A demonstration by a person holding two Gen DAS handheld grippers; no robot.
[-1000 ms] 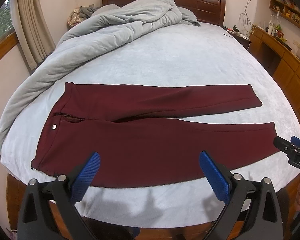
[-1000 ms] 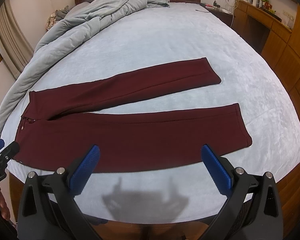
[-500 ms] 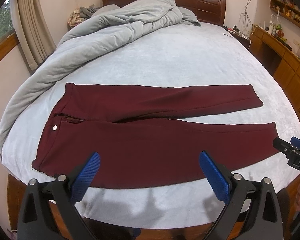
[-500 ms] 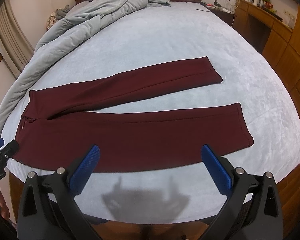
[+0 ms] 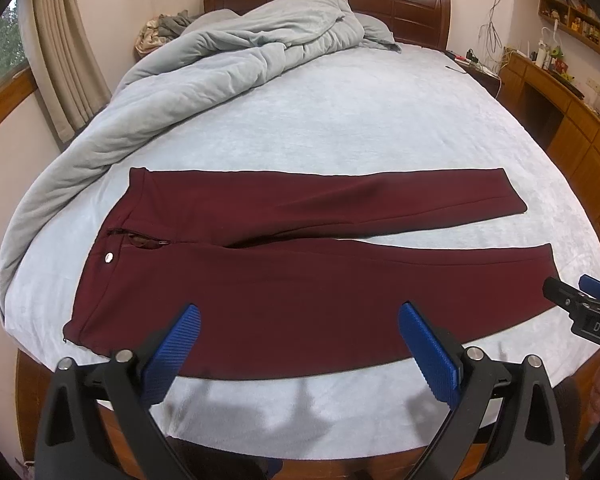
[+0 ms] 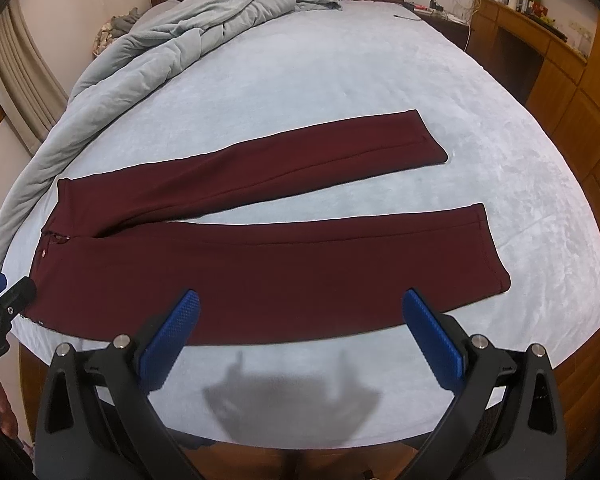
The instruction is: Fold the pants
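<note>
Dark red pants (image 5: pixel 300 276) lie flat on the bed, waist at the left, both legs spread toward the right; they also show in the right wrist view (image 6: pixel 260 264). A silver button (image 5: pixel 109 257) and an open zip sit at the waist. My left gripper (image 5: pixel 298 344) is open and empty, hovering above the near leg close to the bed's front edge. My right gripper (image 6: pixel 300 332) is open and empty above the near leg, further toward the hem (image 6: pixel 494 248). The right gripper also shows at the right edge of the left wrist view (image 5: pixel 580 304).
The pale blue bed sheet (image 5: pixel 360 128) carries a bunched grey duvet (image 5: pixel 204 68) along the left and back. A dark wood headboard (image 5: pixel 400 8) stands behind. A wooden desk and cabinets (image 5: pixel 560 92) line the right wall. Curtains (image 5: pixel 64 60) hang at left.
Both grippers have drifted very slightly; the pants appear a touch lower in the left wrist view. The pants lie as before and both grippers stay open.
</note>
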